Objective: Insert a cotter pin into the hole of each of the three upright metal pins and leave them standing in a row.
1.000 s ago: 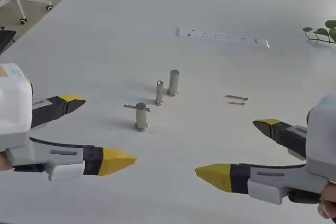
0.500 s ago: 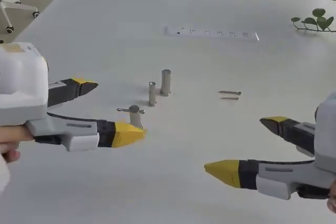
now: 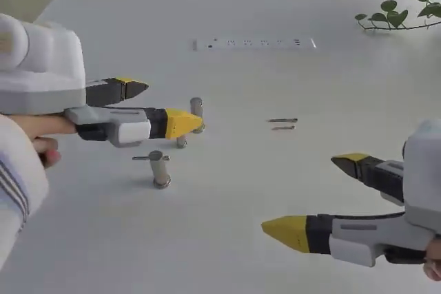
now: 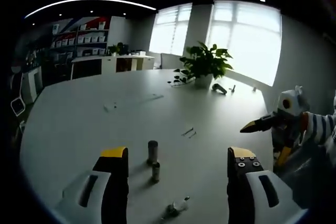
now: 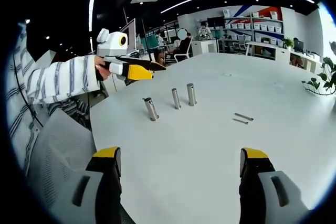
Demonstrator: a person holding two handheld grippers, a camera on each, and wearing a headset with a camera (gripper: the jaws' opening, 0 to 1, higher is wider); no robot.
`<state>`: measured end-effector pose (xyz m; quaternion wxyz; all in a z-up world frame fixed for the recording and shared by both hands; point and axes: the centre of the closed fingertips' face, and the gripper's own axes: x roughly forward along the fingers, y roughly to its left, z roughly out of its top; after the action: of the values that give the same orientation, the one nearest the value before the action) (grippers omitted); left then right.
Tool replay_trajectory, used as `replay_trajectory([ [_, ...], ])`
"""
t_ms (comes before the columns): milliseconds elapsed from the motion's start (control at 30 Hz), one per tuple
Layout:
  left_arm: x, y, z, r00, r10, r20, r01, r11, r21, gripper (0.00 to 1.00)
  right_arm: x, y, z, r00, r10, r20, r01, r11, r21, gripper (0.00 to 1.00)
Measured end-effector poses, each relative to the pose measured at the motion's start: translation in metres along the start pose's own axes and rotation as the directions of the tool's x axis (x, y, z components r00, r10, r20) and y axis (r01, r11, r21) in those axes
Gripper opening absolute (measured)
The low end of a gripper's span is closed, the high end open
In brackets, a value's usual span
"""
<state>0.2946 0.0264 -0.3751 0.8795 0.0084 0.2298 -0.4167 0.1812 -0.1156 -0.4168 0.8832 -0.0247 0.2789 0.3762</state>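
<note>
Three upright metal pins stand in a row on the white table (image 3: pixel 227 184). The nearest pin (image 3: pixel 160 169) has a cotter pin through its top. The middle pin (image 3: pixel 181 142) is partly hidden behind my left gripper's yellow finger, and the far pin (image 3: pixel 196 108) stands just behind it. Two loose cotter pins (image 3: pixel 282 124) lie to the right. My left gripper (image 3: pixel 169 106) hovers open above the row, which shows between its jaws (image 4: pixel 156 172). My right gripper (image 3: pixel 300 194) is open near the front right, facing the pins (image 5: pixel 176 98) and the loose cotter pins (image 5: pixel 241 118).
A white power strip (image 3: pixel 255 44) lies at the back of the table. A green plant sprig (image 3: pixel 393 15) sits at the far right. A striped sleeve (image 5: pixel 58 85) holds the left gripper (image 5: pixel 139 69).
My left gripper has moved forward and right, from the near left to above the row of pins. The right gripper has stayed at the front right. The head camera has shifted.
</note>
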Motion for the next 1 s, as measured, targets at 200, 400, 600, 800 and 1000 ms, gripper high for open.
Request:
replay_trajectory([
  [200, 0.016, 0.003, -0.007, 0.9982, -0.022, -0.055, 0.023, 1.000, 0.015, 0.63, -0.004, -0.005, -0.003, 0.9999, -0.013, 0.004, 0.013, 1.000, 0.012, 0.92],
  [400, 0.028, 0.006, -0.022, 0.9895, -0.032, -0.141, 0.040, 0.998, 0.051, 0.52, -0.005, -0.006, -0.003, 0.9999, -0.012, 0.010, 0.012, 1.000, 0.021, 0.92],
  [600, 0.034, 0.014, -0.033, 0.9792, -0.023, -0.202, 0.038, 0.997, 0.071, 0.44, -0.004, -0.006, -0.004, 0.9998, -0.010, 0.015, 0.010, 0.999, 0.030, 0.91],
  [800, 0.037, 0.020, -0.042, 0.9694, -0.008, -0.246, 0.029, 0.996, 0.081, 0.35, -0.005, -0.007, -0.006, 0.9999, -0.012, 0.012, 0.012, 0.999, 0.037, 0.91],
  [1000, 0.040, 0.024, -0.050, 0.9608, 0.005, -0.277, 0.017, 0.997, 0.077, 0.28, -0.005, -0.009, -0.008, 0.9999, -0.013, 0.008, 0.013, 0.999, 0.047, 0.90],
])
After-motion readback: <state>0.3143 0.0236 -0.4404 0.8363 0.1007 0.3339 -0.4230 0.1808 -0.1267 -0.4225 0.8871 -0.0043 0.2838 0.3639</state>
